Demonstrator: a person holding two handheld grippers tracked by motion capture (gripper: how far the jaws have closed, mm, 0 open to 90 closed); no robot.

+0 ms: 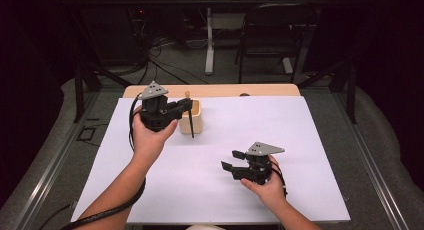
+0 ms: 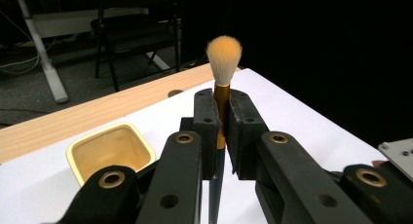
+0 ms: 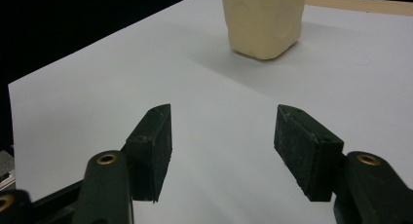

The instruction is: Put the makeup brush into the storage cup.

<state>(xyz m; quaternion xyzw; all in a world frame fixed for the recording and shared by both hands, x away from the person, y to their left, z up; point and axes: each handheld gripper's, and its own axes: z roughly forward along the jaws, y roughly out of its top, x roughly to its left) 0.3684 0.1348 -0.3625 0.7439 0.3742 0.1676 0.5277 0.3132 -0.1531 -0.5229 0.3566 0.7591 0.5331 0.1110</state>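
My left gripper (image 1: 187,106) is shut on a makeup brush (image 2: 223,68) with a pale orange tuft, a gold ferrule and a dark handle. It holds the brush upright, bristles up, just over the near edge of a small cream cup (image 1: 192,121). The handle hangs down in front of the cup. From the left gripper view the cup (image 2: 111,148) looks empty and sits lower left of the jaws. My right gripper (image 1: 231,160) hovers low over the white sheet at the right front, jaws open with nothing between them. In its view the cup (image 3: 263,22) stands ahead.
A white sheet (image 1: 280,130) covers most of the wooden table (image 1: 220,90), whose far edge has a small hole. Beyond the table stand a black chair (image 1: 272,35) and a desk leg on grey floor. Dark curtains close off both sides.
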